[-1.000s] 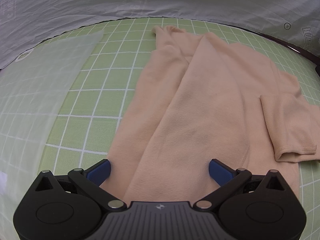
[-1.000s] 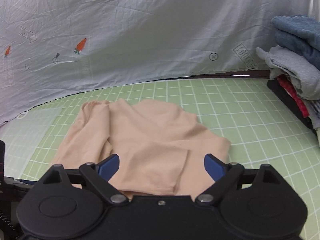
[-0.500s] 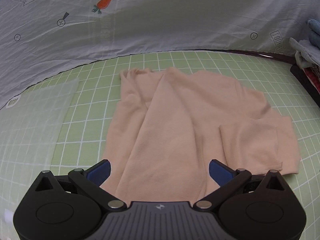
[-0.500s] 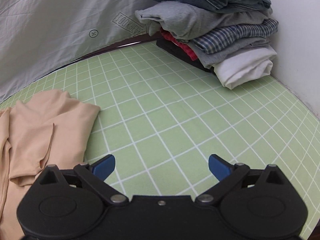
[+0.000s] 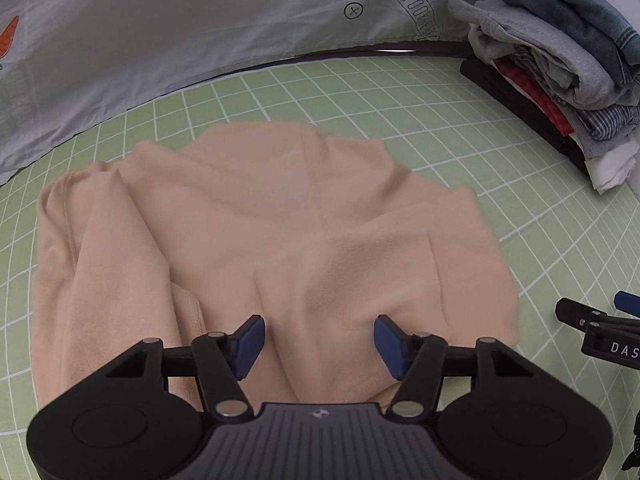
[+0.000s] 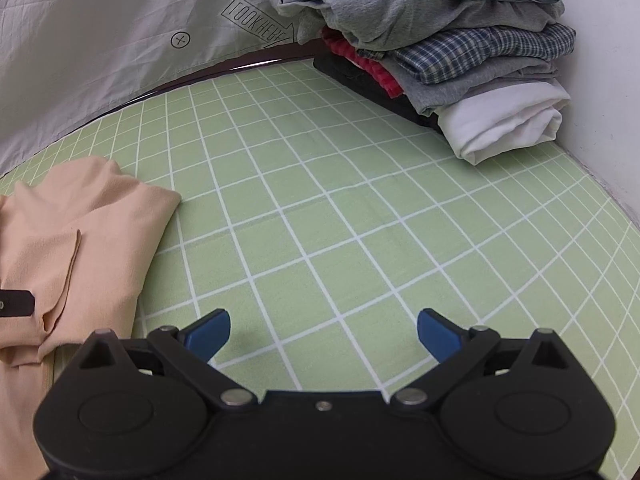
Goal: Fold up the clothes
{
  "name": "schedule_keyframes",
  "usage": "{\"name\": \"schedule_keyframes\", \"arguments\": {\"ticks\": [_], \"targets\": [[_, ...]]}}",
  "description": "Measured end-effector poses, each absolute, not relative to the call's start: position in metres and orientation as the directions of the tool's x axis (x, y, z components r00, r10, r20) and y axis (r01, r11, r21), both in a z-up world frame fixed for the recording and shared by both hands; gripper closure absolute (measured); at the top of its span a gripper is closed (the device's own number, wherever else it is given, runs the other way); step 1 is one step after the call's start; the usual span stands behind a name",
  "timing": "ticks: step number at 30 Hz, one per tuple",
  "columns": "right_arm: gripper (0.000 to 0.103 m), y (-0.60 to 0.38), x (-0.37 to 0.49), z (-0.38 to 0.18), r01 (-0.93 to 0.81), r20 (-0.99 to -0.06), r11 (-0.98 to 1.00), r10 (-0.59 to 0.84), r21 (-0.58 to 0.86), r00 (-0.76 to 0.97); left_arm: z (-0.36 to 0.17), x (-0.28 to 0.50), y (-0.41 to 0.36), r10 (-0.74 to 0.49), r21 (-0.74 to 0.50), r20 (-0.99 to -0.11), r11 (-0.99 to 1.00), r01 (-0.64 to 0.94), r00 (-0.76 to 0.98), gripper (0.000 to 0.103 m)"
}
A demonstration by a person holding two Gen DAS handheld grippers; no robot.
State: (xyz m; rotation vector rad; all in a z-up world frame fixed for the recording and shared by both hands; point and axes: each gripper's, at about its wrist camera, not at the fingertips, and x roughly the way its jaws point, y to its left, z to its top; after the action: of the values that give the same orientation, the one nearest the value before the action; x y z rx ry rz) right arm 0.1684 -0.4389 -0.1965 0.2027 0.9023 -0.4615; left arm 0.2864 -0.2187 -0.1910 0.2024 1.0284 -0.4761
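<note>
Green gridded matting (image 6: pixel 320 208) covers my work surface, with a pale printed sheet (image 5: pixel 180 28) behind it. My left gripper (image 5: pixel 319 344) has just been closing to about half its span, a raised fold of the peach garment (image 5: pixel 280 216) between its pads; I cannot tell whether they pinch it. At its three o'clock my right gripper (image 6: pixel 323 334) stands wide apart over bare mat. At one o'clock sits a stack of folded clothes (image 6: pixel 448 40).
</note>
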Motion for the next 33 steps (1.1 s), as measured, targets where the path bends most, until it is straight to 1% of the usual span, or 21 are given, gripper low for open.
{"name": "schedule_keyframes", "arguments": {"ticks": [2,3,4,6,11,13,19,24,25,27,28,30,32,33], "targets": [[0.002,-0.435,0.169,-0.198,0.456,-0.799,0.889,-0.295,-0.029,0.524,-0.191,0.285,-0.216,-0.305,-0.060,-0.843,0.872,0.485,0.443,0.065],[0.002,-0.432,0.169,-0.198,0.445,-0.803,0.895,-0.289,-0.032,0.522,-0.187,0.284,-0.215,-0.311,-0.058,-0.838,0.867,0.495,0.447,0.086],[0.002,-0.429,0.168,-0.198,0.436,-0.805,0.900,-0.283,-0.033,0.522,-0.183,0.284,-0.214,-0.318,-0.057,-0.834,0.862,0.503,0.451,0.091],[0.002,-0.421,0.166,-0.198,0.420,-0.806,0.906,-0.278,-0.041,0.522,-0.174,0.284,-0.210,-0.329,-0.064,-0.823,0.864,0.500,0.463,0.094],[0.002,-0.395,0.161,-0.191,0.382,-0.801,0.922,-0.278,-0.067,0.529,-0.136,0.280,-0.183,-0.344,-0.062,-0.764,0.881,0.468,0.546,0.094],[0.002,-0.383,0.160,-0.190,0.368,-0.802,0.927,-0.272,-0.070,0.532,-0.122,0.284,-0.165,-0.331,-0.054,-0.742,0.896,0.440,0.583,0.094],[0.002,-0.339,0.156,-0.187,0.340,-0.803,0.938,-0.257,-0.072,0.538,-0.100,0.306,-0.079,-0.234,-0.037,-0.701,0.955,0.293,0.674,0.095],[0.002,-0.300,0.152,-0.181,0.334,-0.801,0.938,-0.267,-0.089,0.536,-0.095,0.325,0.003,-0.136,-0.041,-0.685,0.988,0.149,0.716,0.096],[0.002,-0.292,0.152,-0.179,0.333,-0.797,0.938,-0.271,-0.094,0.539,-0.095,0.328,0.020,-0.118,-0.045,-0.683,0.992,0.119,0.721,0.095],[0.002,-0.278,0.151,-0.175,0.335,-0.790,0.937,-0.282,-0.103,0.545,-0.099,0.338,0.054,-0.100,-0.096,-0.696,0.994,0.046,0.711,0.095],[0.002,-0.272,0.150,-0.172,0.337,-0.785,0.936,-0.287,-0.107,0.549,-0.102,0.342,0.069,-0.086,-0.120,-0.703,0.993,0.002,0.706,0.093],[0.002,-0.263,0.149,-0.166,0.341,-0.773,0.934,-0.294,-0.108,0.562,-0.107,0.347,0.095,-0.022,-0.115,-0.716,0.990,-0.087,0.698,0.088],[0.002,-0.257,0.147,-0.159,0.343,-0.762,0.933,-0.300,-0.109,0.575,-0.110,0.343,0.111,-0.007,-0.119,-0.726,0.986,-0.115,0.688,0.078],[0.002,-0.254,0.145,-0.156,0.344,-0.756,0.933,-0.303,-0.110,0.580,-0.111,0.335,0.116,-0.021,-0.140,-0.729,0.983,-0.118,0.684,0.068]]}}
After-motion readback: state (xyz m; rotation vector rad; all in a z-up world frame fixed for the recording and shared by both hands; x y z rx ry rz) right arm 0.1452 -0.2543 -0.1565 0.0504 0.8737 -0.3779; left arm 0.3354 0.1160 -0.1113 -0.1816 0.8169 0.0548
